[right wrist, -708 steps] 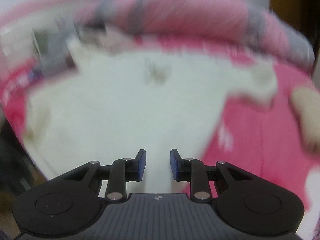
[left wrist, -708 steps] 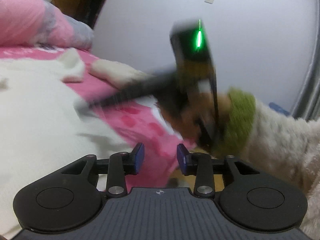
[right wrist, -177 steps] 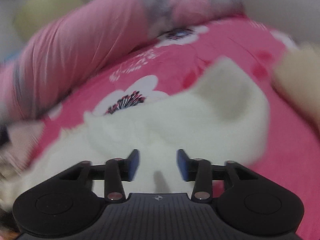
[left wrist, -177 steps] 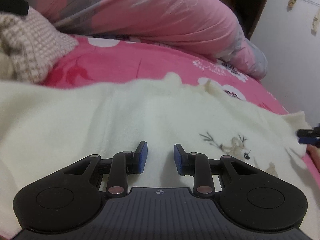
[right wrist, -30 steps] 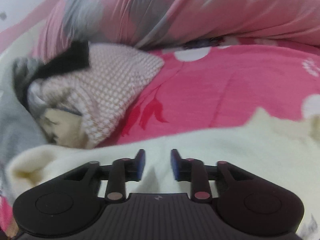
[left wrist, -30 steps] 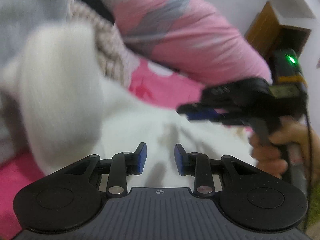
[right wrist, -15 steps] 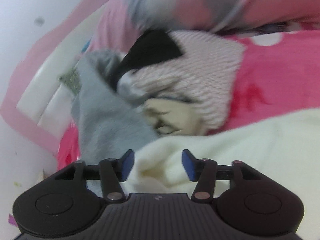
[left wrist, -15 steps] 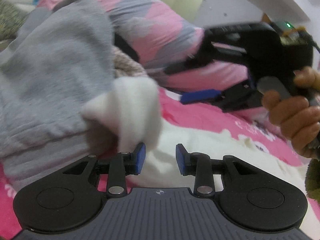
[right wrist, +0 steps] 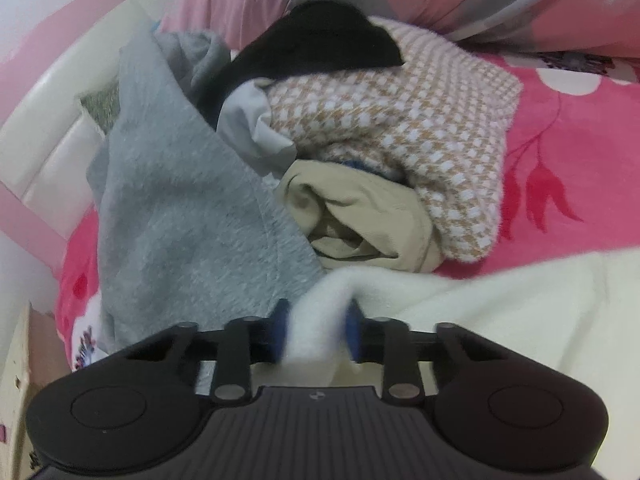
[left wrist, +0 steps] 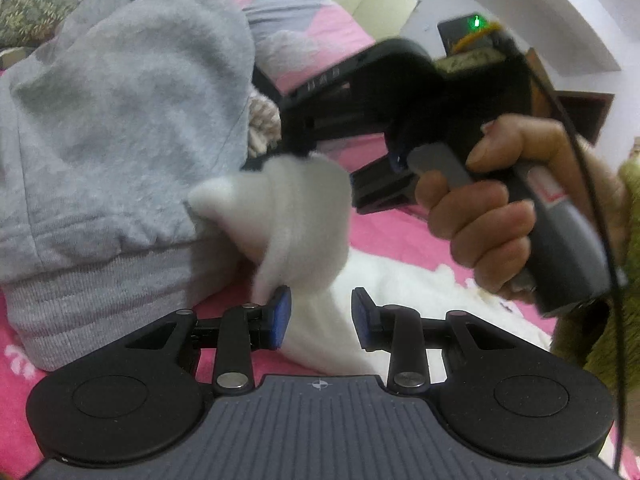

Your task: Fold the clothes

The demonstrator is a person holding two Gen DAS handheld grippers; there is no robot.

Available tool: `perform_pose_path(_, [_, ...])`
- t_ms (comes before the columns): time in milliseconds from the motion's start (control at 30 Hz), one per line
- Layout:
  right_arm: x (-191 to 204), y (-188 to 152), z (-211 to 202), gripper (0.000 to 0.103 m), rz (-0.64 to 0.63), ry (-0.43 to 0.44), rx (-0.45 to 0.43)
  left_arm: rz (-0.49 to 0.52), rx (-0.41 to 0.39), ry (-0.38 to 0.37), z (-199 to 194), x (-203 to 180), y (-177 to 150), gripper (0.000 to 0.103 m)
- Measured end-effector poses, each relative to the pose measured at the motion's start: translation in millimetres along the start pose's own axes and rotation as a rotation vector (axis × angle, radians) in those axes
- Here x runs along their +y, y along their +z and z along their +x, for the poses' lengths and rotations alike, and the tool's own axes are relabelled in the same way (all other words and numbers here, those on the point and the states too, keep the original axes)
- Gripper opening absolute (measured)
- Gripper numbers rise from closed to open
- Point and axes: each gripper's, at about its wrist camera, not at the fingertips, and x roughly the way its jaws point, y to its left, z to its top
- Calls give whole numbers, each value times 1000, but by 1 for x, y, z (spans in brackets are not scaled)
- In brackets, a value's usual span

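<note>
The right hand-held gripper [right wrist: 316,334] is closing its jaws on a raised edge of the white fleece garment [right wrist: 500,312] lying on the bed [right wrist: 580,152], the left hand-held gripper [left wrist: 320,316] stands released beside it, so carrying this edge across seems next.

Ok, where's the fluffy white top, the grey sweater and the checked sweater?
Fluffy white top [right wrist: 500,304], right wrist view, flat part on the bed.
Grey sweater [left wrist: 120,120], left wrist view, middle of its body.
Checked sweater [right wrist: 420,120], right wrist view, top of the fold.
</note>
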Motion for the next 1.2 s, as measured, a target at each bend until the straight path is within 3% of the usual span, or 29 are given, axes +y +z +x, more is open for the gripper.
perform_pose_path(167, [-17,-11,-32,19,50,76,-110,45,-104,-9,-16,-9,2,33])
perform_pose_path(267, [-28,-20,-55,19,72,132,-189,42,-203,-25,-31,-10,3,37])
perform_pose_path(333, [-35,-29,-69,19,82,164,-241,38,-219,-38,-35,-10,4,40])
perform_pose_path(500, [-59,-75,-80,19,155,143,-285,34,-141,-83,-30,-10,-3,41])
perform_pose_path(633, [-85,-119,-71,20,250,116,-259,39,-58,-92,-17,-8,-7,41])
perform_pose_path(767, [-112,-149,-70,25,372,144,-226,28,42,-99,-2,-10,-16,44])
perform_pose_path(967, [-121,-147,-92,40,353,83,-241,91,68,-91,3,-19,-27,45])
perform_pose_path(1100, [-108,-123,-103,44,236,16,-288,113,80,-81,3,-23,-30,45])
perform_pose_path(1200, [-101,-99,-93,54,177,-13,-296,116,87,-79,5,-22,-30,45])
